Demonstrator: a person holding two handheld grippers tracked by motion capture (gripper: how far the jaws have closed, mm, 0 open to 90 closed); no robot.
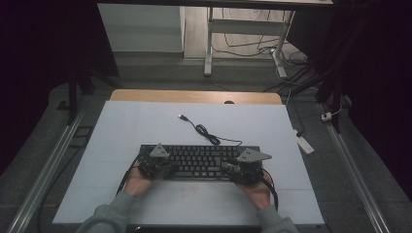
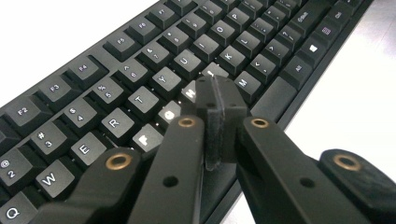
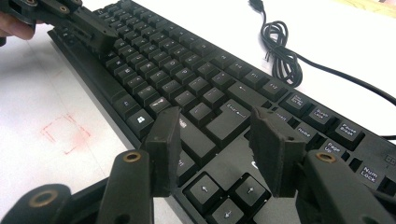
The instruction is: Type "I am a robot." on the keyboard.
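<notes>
The keyboard [image 1: 199,161] lies flat on the white surface [image 1: 145,126], so its keys face up. The left gripper [image 2: 215,100], pressed together like one finger, pokes its middle keys. The right gripper [image 3: 219,140] hangs spread over its arrow keys, pinching nothing.

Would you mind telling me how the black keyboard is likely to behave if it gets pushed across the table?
The flat black plastic keyboard will probably slide as one stiff slab on the smooth white tabletop, not tip. Its loosely coiled black USB cable is floppy and would likely drag behind.
</notes>
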